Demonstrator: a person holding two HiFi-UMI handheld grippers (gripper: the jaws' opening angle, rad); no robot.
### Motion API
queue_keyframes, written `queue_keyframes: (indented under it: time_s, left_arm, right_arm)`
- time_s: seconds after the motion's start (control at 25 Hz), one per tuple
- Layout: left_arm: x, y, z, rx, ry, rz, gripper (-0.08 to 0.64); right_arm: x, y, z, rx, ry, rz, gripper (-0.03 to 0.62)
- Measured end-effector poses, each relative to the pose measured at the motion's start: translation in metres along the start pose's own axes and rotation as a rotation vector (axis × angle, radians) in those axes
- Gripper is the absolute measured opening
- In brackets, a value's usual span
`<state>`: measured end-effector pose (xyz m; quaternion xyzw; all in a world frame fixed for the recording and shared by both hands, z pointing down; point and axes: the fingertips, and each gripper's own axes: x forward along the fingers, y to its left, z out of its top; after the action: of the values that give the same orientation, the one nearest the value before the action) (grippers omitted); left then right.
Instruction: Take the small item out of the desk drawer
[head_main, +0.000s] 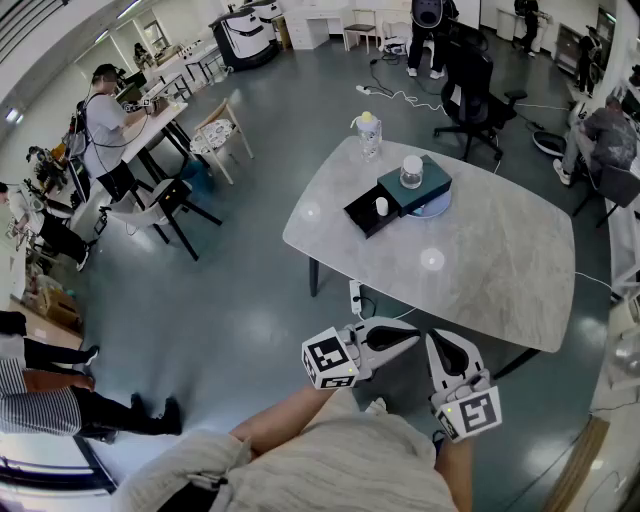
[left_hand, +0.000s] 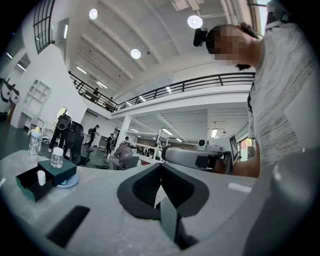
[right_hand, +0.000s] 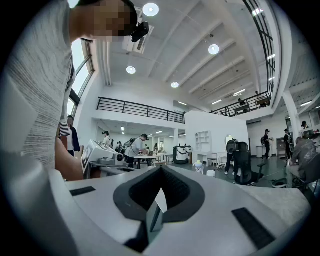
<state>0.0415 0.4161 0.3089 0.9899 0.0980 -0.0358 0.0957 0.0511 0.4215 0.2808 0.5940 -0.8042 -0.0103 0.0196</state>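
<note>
Small white item (head_main: 381, 207) stands upright in the open drawer (head_main: 362, 217) of a dark green desk box (head_main: 425, 187) on the grey table (head_main: 480, 270). The drawer is pulled out toward the table's near-left edge. A clear jar with a white lid (head_main: 411, 171) sits on top of the box, and a bottle (head_main: 369, 134) stands behind it near the table's far edge.

Both grippers are held low and close to the person's body, off the near edge of the table and well apart from the drawer and the item. The left gripper (head_main: 410, 337) points to the right, toward the right gripper (head_main: 441, 346), which points up toward the table. In the left gripper view the item (left_hand: 41, 177) shows far off to the left. That gripper's jaws are pressed together with nothing between them. The right gripper's jaws are likewise closed on nothing, touching no object.
</note>
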Motion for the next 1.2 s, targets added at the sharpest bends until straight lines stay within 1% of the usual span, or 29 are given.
queue_keyframes:
  time_s: [0.52, 0.6, 0.76, 0.96, 1.2]
  left_arm:
    - [0.011, -0.002, -0.001, -0.002, 0.013, -0.010, 0.015]
    - [0.012, -0.002, -0.001, -0.003, 0.014, -0.010, 0.015]
    - [0.012, -0.002, -0.002, -0.003, 0.018, -0.011, 0.015]
    - [0.014, 0.000, -0.005, -0.003, 0.018, -0.007, 0.015]
    - [0.010, 0.009, -0.002, -0.006, 0.010, -0.002, 0.015]
  right_arm:
    - [-0.005, -0.007, 0.000, -0.001, 0.001, 0.002, 0.009]
    - [-0.006, -0.008, 0.001, 0.009, -0.005, 0.004, 0.009]
    - [-0.007, -0.009, 0.001, 0.073, -0.026, 0.023, 0.009]
    - [-0.003, -0.006, -0.010, 0.060, 0.003, 0.048, 0.009]
    - [0.007, -0.006, -0.011, 0.082, 0.007, 0.067, 0.009]
